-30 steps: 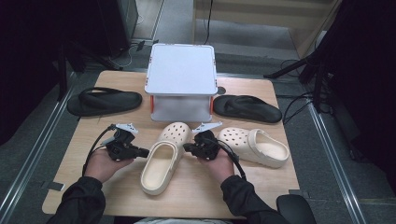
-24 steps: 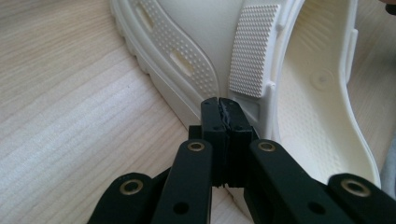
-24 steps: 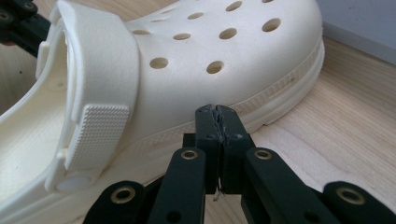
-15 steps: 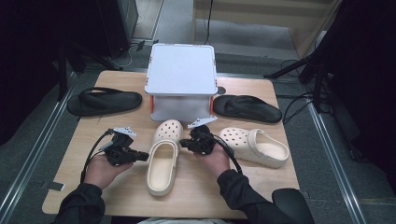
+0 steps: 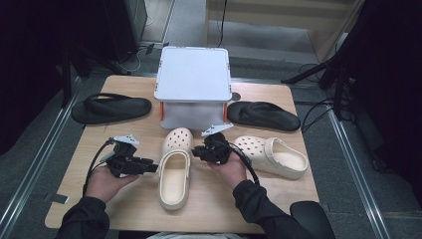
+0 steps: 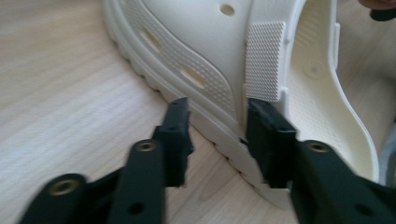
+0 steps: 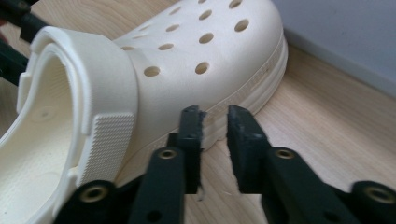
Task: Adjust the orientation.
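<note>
A cream clog (image 5: 174, 169) lies in the middle of the table, toe toward the white box. My left gripper (image 5: 152, 168) points at its left side. In the left gripper view the jaws stand open (image 6: 219, 140), their tips against the clog's sole rim (image 6: 210, 51) beside the textured strap end. My right gripper (image 5: 196, 151) points at the clog's right side near the toe. Its jaws (image 7: 215, 121) are only slightly apart, tips at the sole edge of the clog (image 7: 187, 46), clamping nothing. A second cream clog (image 5: 273, 157) lies to the right, behind the right hand.
A white lidded box (image 5: 193, 74) with orange latches stands at the back middle, close to the clog's toe. One black flip-flop (image 5: 110, 107) lies at the back left, another (image 5: 263, 115) at the back right. The wooden table (image 5: 298, 199) has bare room along its front.
The middle clog has swung from slanted to nearly straight, its heel shifting right. Both grippers stayed at its sides and moved with it.
</note>
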`<action>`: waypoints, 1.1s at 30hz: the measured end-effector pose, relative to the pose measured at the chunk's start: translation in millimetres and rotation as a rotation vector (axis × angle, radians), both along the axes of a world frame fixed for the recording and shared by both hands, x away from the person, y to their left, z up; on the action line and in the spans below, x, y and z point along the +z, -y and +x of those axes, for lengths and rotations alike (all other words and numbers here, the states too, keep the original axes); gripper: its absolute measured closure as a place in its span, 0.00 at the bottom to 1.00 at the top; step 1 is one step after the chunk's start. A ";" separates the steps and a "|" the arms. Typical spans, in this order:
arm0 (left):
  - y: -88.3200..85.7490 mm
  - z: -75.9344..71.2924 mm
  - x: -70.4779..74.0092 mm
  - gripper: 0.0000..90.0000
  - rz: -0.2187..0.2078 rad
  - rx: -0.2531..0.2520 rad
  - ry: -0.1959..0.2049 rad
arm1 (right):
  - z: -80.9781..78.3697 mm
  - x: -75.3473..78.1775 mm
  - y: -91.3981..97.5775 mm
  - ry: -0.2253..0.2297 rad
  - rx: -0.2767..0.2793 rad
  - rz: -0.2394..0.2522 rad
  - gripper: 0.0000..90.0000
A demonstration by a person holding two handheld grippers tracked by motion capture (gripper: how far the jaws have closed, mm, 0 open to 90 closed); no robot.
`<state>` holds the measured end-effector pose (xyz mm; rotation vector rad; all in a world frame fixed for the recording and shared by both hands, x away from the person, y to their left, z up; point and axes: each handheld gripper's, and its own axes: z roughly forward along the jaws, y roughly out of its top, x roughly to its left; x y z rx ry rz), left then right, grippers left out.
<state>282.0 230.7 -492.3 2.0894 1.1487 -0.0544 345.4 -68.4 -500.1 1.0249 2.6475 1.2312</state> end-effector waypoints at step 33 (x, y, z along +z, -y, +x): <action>-15.4 10.5 6.3 0.39 0.010 0.015 0.048 | -34.9 40.0 84.0 0.077 0.056 0.079 0.56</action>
